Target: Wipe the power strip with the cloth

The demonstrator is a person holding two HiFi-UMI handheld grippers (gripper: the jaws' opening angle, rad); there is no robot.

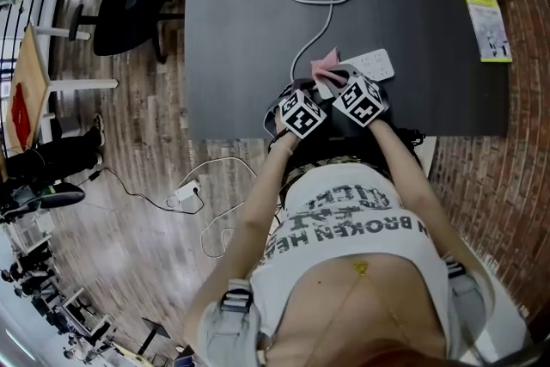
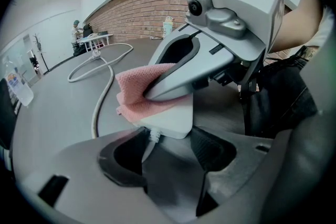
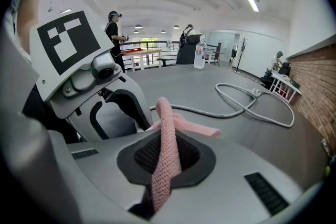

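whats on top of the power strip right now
A pink cloth, held by the right gripper, lies over part of the power strip. The strip's face beneath it is hidden.

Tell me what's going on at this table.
A person works two handheld grippers at the near edge of a dark table. The right gripper is shut on a pink cloth and presses it onto the white power strip. The left gripper grips the strip's cord end, apparently steadying it.
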